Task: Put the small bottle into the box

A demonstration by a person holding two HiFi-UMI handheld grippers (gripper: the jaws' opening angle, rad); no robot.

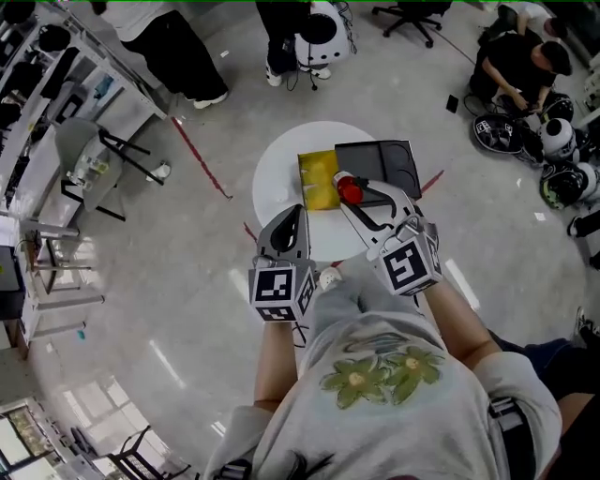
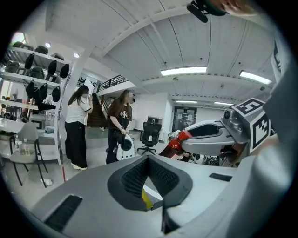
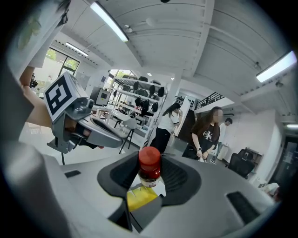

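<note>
Red-capped, the small bottle [image 1: 349,190] is standing upright between the jaws of the right gripper [image 1: 357,200], whose dark pads are pressing on its sides below the cap while spread fairly wide. It is hanging above the white round table [image 1: 277,164], over the seam where the yellow pack [image 1: 317,173] is lying just beside the dark box [image 1: 392,156]. The left gripper [image 1: 296,217] is hovering beside it over the near part of the table, its fingertips meeting at a point and gripping nothing. Both grippers are pointing slightly downward. The dark box is lying open-topped, its interior bare, and is running out to the table's right rim. Bare tabletop is showing to the left of the yellow pack. Pale floor [image 1: 187,281] is lying open all round the table; standing people [image 1: 173,52] and an office chair [image 1: 412,14] are well apart on the far side.
</note>
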